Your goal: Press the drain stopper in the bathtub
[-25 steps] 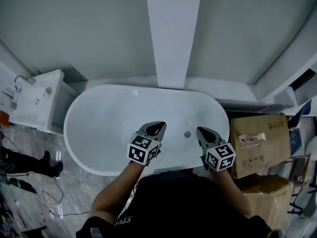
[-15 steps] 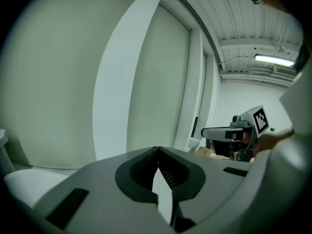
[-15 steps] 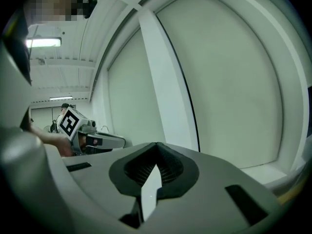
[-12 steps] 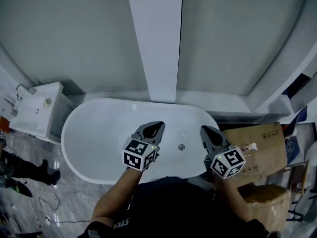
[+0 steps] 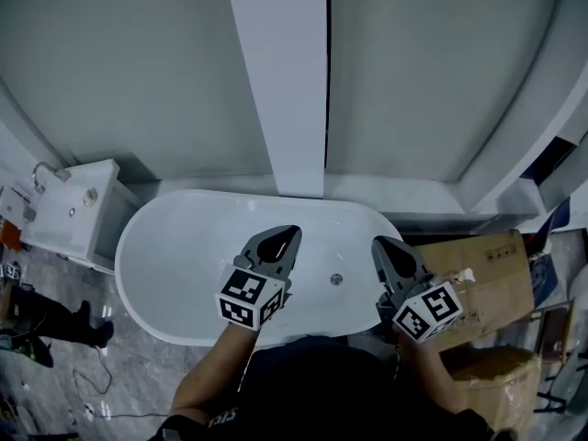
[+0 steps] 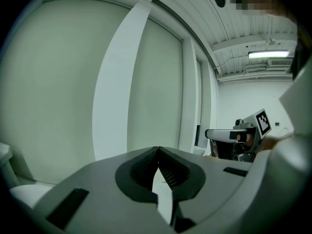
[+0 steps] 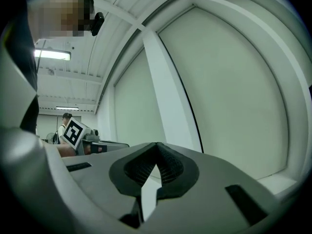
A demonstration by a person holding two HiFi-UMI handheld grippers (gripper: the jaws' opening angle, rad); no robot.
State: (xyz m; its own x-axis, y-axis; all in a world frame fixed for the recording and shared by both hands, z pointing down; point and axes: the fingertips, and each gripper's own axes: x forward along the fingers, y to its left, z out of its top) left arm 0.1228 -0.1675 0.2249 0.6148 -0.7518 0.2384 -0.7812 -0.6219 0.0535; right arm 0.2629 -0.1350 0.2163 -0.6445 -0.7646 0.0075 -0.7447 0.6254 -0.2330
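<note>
Far L, a small washbasin (image 5: 69, 205) stands just off the tub end. The bathtub (image 5: 175, 246) sits lower in head view than 1 s ago, so the drain has slid down-frame too. L gripper (image 5: 290, 233) hangs over the tub interior, jaws closed tip to tip w/ nothing in them; its marker cube has dropped toward the near rim. The drain stopper (image 5: 336, 280) lies on the tub floor btw the two grippers, neither touching it; up or down, too small to tell. R gripper (image 5: 378, 243), also pinched shut & empty, has drifted slightly toward the cardboard box (image 5: 487, 269). Both gripper views face wall panels, so prob. no nearer a press. Tub floor round the stopper is open; near rim & box are the tight edges.
</note>
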